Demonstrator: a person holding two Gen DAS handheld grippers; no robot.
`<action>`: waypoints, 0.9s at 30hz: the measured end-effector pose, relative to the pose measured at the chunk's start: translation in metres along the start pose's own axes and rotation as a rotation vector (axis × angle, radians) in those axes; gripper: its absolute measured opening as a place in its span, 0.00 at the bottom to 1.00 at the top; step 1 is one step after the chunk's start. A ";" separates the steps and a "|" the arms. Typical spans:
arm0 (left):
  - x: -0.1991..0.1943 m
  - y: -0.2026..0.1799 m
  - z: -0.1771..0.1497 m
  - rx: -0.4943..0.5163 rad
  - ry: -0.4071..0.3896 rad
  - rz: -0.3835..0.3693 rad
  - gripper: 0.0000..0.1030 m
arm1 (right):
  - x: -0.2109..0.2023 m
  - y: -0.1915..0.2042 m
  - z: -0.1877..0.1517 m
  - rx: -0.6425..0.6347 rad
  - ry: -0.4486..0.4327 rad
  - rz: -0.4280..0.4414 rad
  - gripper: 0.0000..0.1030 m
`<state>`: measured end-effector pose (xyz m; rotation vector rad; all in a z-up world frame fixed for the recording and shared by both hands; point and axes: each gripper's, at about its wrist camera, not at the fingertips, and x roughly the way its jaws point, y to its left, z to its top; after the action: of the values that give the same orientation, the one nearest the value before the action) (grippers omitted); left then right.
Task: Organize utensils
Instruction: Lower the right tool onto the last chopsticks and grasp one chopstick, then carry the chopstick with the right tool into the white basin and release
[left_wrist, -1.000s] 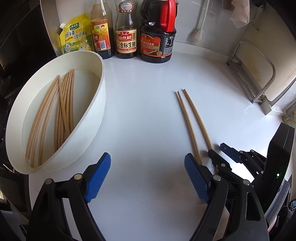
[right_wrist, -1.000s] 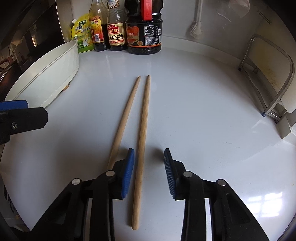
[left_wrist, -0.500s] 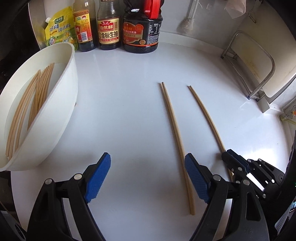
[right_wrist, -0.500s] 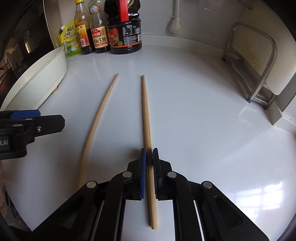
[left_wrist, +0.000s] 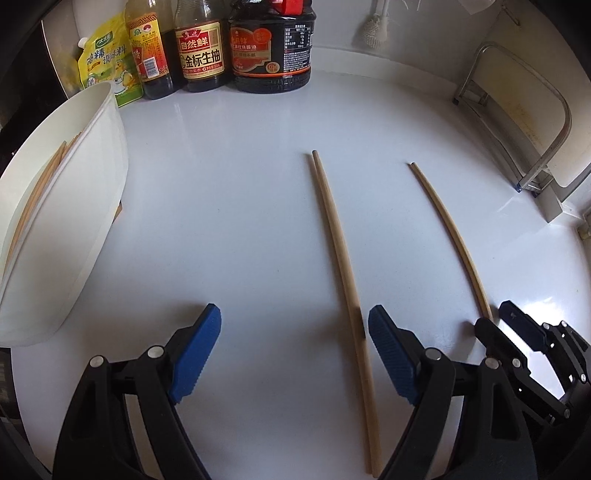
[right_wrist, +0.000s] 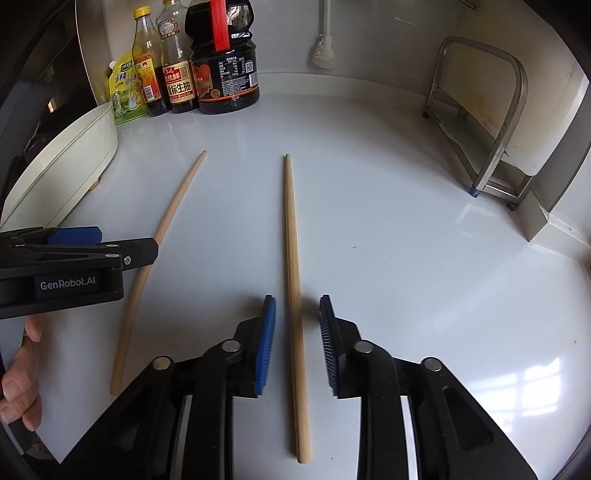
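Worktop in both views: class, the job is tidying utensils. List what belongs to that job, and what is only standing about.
Job:
- left chopstick, loose on the worktop
- right chopstick, loose between the open right tongs
- tub already holding chopsticks
- left tongs, open

Standing about:
- sauce bottles
- yellow pouch
- brush
- metal rack
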<state>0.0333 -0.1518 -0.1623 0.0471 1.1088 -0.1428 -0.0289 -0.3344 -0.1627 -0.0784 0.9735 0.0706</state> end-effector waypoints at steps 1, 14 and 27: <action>0.000 -0.001 0.000 0.002 -0.001 0.002 0.79 | 0.001 -0.001 0.001 0.000 -0.004 0.001 0.35; -0.006 -0.017 0.000 0.056 -0.029 0.007 0.28 | 0.004 0.011 0.005 -0.063 0.000 0.050 0.07; -0.040 0.002 0.009 0.109 -0.005 -0.068 0.07 | -0.023 0.003 0.017 0.145 0.016 0.130 0.06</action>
<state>0.0235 -0.1475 -0.1226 0.1063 1.0978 -0.2638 -0.0282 -0.3303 -0.1348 0.1174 0.9968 0.1186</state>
